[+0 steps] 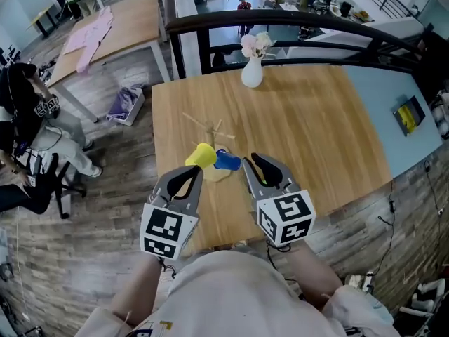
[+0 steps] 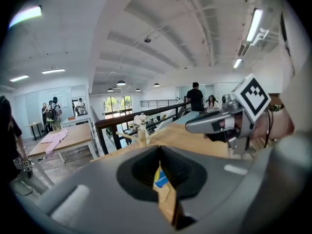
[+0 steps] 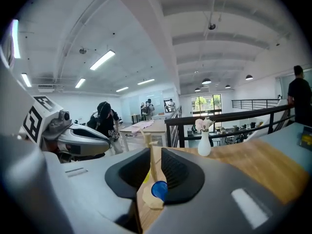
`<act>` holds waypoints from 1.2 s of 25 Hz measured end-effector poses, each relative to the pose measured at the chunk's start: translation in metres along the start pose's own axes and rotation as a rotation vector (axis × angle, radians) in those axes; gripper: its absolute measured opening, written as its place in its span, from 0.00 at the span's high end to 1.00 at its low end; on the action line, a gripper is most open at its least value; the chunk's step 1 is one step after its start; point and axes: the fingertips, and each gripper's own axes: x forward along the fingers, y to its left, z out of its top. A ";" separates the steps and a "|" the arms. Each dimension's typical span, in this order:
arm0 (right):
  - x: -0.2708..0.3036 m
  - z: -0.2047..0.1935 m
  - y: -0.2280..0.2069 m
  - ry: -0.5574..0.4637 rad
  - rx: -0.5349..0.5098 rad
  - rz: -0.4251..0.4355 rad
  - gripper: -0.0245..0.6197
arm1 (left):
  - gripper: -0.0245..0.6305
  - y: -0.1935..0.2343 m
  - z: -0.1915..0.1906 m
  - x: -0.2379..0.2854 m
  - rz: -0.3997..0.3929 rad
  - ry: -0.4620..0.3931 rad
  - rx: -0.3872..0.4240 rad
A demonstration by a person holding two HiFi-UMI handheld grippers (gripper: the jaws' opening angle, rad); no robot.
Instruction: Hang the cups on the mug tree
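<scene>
**A:** While the left claw [image 1: 186, 179] and right claw [image 1: 261, 168] hover low in the frame, where do the cups lie?

**B:** Just above them: yellow cup [image 1: 201, 155] and blue cup [image 1: 227, 161] at the foot of the mug tree [image 1: 210, 127] on the table [image 1: 302, 132]; hung or resting, I cannot tell.

**A:** Which claw is nearer?

**B:** Right claw, slightly parted and empty, to blue; left claw, closed on nothing, to yellow.

A wood surface [image 1: 302, 118] stands on grey plank floor [image 1: 91, 251] beside a dark railing [image 1: 280, 18], a white vase [image 1: 252, 72] at its far edge, another table [image 1: 133, 27] with pink cloth [image 1: 88, 37] beyond, strip lights [image 3: 102, 60] on the white ceiling [image 3: 219, 13] and bright windows [image 3: 204, 104] far off.
</scene>
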 end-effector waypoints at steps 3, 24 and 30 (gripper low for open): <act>-0.018 0.015 0.009 -0.042 -0.002 0.004 0.90 | 0.96 -0.005 0.011 -0.008 -0.011 -0.018 0.016; -0.108 0.033 0.052 -0.187 0.104 0.048 0.96 | 0.96 -0.042 0.016 -0.062 -0.074 -0.113 0.004; -0.100 0.024 0.056 -0.153 0.095 0.048 0.96 | 0.96 -0.041 0.015 -0.061 -0.083 -0.111 0.009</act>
